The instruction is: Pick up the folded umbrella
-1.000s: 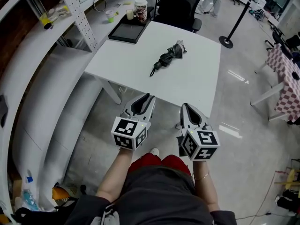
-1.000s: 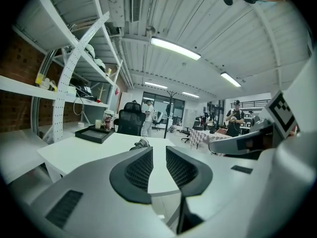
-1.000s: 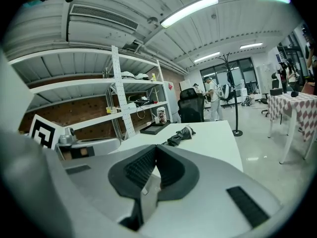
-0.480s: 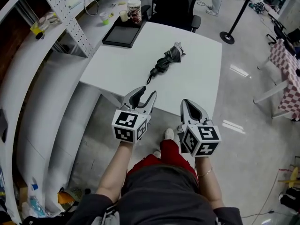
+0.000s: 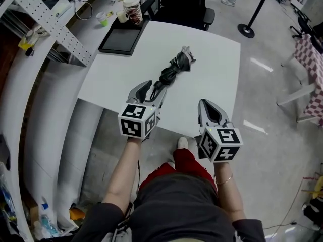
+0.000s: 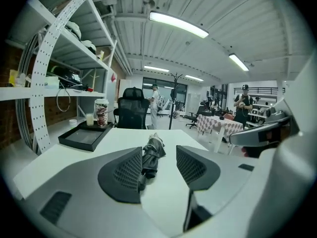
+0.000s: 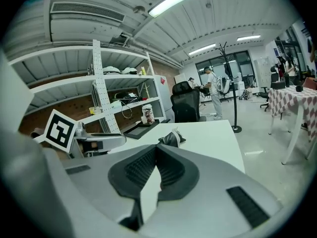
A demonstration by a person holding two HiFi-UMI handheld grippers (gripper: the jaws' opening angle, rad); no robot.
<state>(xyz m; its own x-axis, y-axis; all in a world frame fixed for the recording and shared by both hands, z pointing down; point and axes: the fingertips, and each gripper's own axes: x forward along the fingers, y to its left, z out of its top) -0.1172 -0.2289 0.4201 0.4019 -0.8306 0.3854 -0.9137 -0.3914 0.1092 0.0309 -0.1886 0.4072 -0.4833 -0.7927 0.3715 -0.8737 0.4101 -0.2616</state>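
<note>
1. Folded umbrella (image 6: pixel 152 155) shows between the spread jaws of the left gripper (image 6: pixel 158 157). Its near end sits close beside the left jaw, partly hidden behind it. The jaws have just been opening, and neither pad presses on the fabric.
2. The left gripper points slightly downward over the near edge of the white worktop (image 5: pixel 214 67). Its marker cube hangs off that edge.
3. The right gripper (image 7: pixel 156 148) has its jaw tips together with nothing between them. In the head view it sits over the near edge too, toward the near right corner and apart from the umbrella.
4. The umbrella is black and bundled. It lies slantwise about the middle of the worktop, with its bulkier end toward the far edge and its thin end toward the near edge at the left gripper.
5. A black tray (image 5: pixel 120 38) rests at the far left corner, and a patterned cup (image 5: pixel 133 9) stands just beyond it.
6. A black office chair (image 5: pixel 184 4) stands at the far edge.
7. White shelving (image 5: pixel 45 19) runs along the left side.
8. On the floor to the right are a stanchion post (image 5: pixel 247 29) and a table with a checked cloth (image 5: pixel 310 49).
</note>
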